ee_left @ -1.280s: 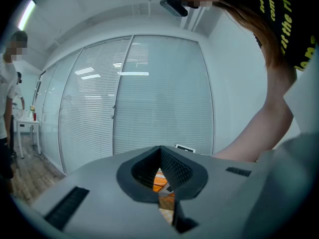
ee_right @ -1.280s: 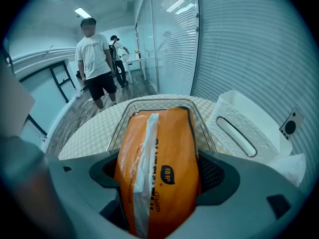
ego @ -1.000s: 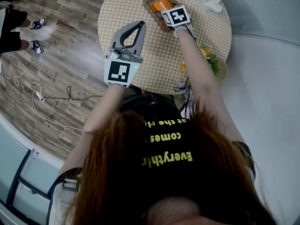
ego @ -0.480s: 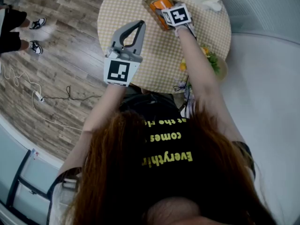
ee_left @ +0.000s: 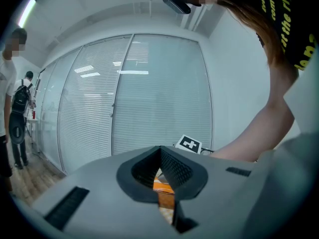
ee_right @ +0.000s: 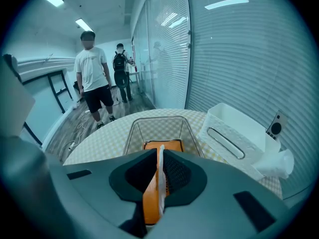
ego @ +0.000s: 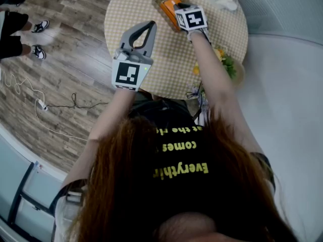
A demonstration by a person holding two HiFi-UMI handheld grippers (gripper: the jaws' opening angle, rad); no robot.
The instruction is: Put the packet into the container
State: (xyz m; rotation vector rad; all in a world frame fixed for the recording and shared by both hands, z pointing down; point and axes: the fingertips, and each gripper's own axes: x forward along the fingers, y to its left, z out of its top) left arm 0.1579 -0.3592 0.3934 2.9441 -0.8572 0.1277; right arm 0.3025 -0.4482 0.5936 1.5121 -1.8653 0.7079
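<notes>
Right gripper (ee_right: 160, 158) jaws just closed, pinching edge of orange packet (ee_right: 151, 203) at far-side container (ee_right: 130, 132). Left gripper (ee_left: 160, 152) idle near left, jaws together, nothing held. I read this as placing step. Next: seat packet flat inside, let go.

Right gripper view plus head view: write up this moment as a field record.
right gripper: jaws just closed, now clamped on the packet's edge
packet: orange, far end in the container
container: clear, on the checked table
left gripper: shut, empty, over the table's edge
white basket: beside the container
</notes>
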